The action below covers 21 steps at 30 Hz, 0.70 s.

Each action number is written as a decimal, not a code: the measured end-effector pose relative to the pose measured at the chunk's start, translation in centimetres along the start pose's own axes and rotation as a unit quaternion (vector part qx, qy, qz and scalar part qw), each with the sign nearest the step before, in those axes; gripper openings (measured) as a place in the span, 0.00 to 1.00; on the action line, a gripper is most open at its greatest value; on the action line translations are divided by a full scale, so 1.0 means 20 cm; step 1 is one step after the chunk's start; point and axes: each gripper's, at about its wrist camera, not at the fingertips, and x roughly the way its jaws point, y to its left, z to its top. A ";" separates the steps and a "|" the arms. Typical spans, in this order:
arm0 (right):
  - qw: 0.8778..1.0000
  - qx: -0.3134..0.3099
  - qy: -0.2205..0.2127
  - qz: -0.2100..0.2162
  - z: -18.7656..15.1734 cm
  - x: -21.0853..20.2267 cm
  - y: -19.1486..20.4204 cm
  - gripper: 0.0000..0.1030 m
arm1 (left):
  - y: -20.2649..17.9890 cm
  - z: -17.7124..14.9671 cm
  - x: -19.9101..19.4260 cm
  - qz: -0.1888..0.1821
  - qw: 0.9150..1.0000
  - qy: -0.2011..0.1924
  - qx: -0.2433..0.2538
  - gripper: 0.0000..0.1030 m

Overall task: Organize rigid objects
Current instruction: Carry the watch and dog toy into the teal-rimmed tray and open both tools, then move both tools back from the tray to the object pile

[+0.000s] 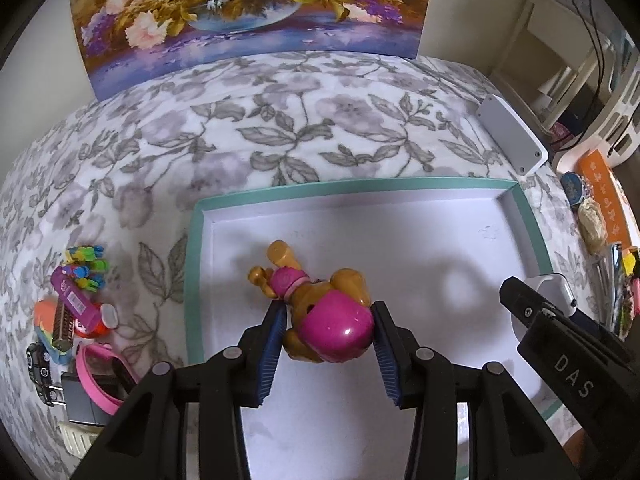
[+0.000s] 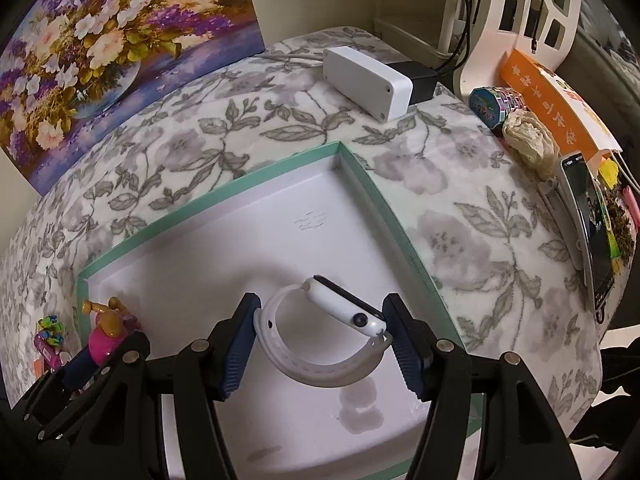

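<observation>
Teal-rimmed tray (image 1: 192, 264): sits on a grey floral cloth (image 1: 280, 120), white inside.
Left gripper (image 1: 330, 330): blue pads pinched on the pink helmet of a toy pup (image 1: 320, 312). Pup's over the tray, around 7 o'clock of its middle.
Right gripper (image 2: 322, 330): jaws pressed on both sides of a white watch (image 2: 340, 312), held above the tray's 5 o'clock part.
Toy pile (image 1: 76, 312): on the cloth at 9 o'clock of the tray, well apart.
White box (image 2: 366, 76): past the tray's 1 o'clock corner.

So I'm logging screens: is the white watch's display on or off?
Off, as far as visible: the white watch, between the right gripper pads, shows a dark, unlit face, seen only edge-on.
</observation>
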 end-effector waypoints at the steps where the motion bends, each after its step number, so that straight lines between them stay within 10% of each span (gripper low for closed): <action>1: 1.000 -0.001 0.000 0.001 0.00 0.00 0.00 0.63 | 0.00 0.00 0.00 0.000 1.000 -0.001 0.000 0.45; 21: 1.000 -0.014 -0.015 0.009 -0.03 -0.06 0.04 0.84 | 0.25 -0.03 -0.13 -0.003 0.996 -0.015 -0.086 1.00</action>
